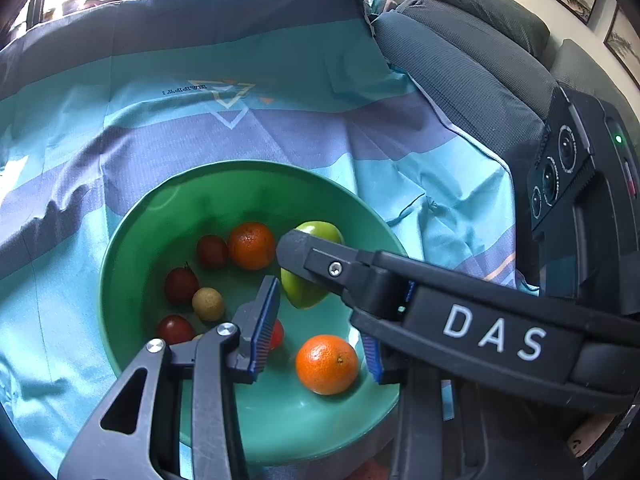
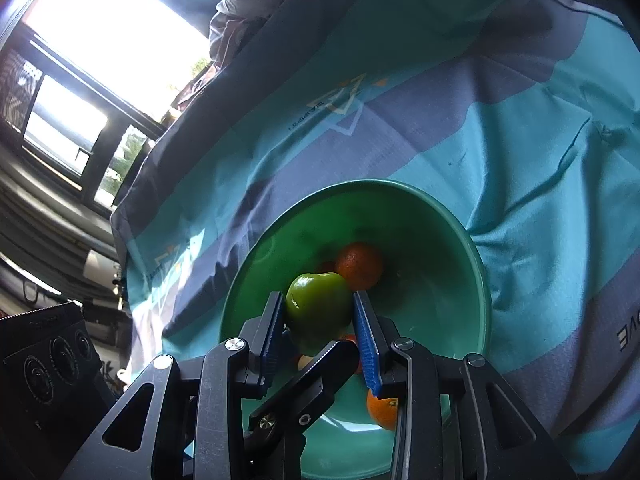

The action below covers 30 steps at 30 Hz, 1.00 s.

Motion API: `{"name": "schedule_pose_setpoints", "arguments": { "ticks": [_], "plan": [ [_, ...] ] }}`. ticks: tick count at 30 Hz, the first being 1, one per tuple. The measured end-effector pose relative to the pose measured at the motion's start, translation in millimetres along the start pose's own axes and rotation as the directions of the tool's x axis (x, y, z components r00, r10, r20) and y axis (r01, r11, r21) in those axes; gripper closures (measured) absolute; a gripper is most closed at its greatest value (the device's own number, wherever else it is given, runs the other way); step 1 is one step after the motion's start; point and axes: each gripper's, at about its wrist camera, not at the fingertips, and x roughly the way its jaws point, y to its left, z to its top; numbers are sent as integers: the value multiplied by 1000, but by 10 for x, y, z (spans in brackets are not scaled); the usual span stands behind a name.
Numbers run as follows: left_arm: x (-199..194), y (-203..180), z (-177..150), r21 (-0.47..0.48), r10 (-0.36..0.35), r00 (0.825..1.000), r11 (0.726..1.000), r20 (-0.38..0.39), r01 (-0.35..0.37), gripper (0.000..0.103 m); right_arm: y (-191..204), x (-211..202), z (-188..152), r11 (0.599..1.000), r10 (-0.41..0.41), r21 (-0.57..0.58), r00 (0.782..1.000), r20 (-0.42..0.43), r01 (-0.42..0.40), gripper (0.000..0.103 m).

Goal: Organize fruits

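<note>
A green bowl (image 1: 168, 216) on a striped cloth holds two oranges (image 1: 327, 364) (image 1: 251, 245), several small dark red fruits (image 1: 181, 285) and a small tan fruit (image 1: 207, 303). My right gripper (image 2: 320, 320) is shut on a green apple (image 2: 316, 312), held just above the bowl (image 2: 472, 280); from the left wrist view its finger crosses over the apple (image 1: 320, 229). My left gripper (image 1: 320, 340) is open over the bowl, its fingers either side of the near orange, not touching it.
The blue and teal striped cloth (image 1: 240, 120) covers the surface. A grey sofa (image 1: 460, 60) stands on the right. Crumpled fabric (image 2: 248, 12) lies at the cloth's far edge below a bright window (image 2: 100, 32).
</note>
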Motion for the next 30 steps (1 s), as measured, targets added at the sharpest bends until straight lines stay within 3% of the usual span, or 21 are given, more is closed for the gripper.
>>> {"name": "schedule_pose_setpoints", "arguments": {
  "ticks": [17, 20, 22, 30],
  "plan": [
    [81, 43, 9, -38, -4, 999, 999, -49, 2, 62, -2, 33, 10, 999, -41, 6, 999, -13, 41, 66],
    [49, 38, 3, -34, 40, 998, 999, -46, -42, 51, 12, 27, 9, 999, -51, 9, 999, -7, 51, 66],
    [14, 34, -3, -28, 86, 995, 996, -43, -88, 37, 29, 4, 3, 997, -76, 3, 997, 4, 76, 66],
    [-168, 37, -10, -14, 161, 987, 987, -2, -161, 27, 212, -119, -33, 988, -141, -49, 987, 73, 144, 61]
  ]
}}
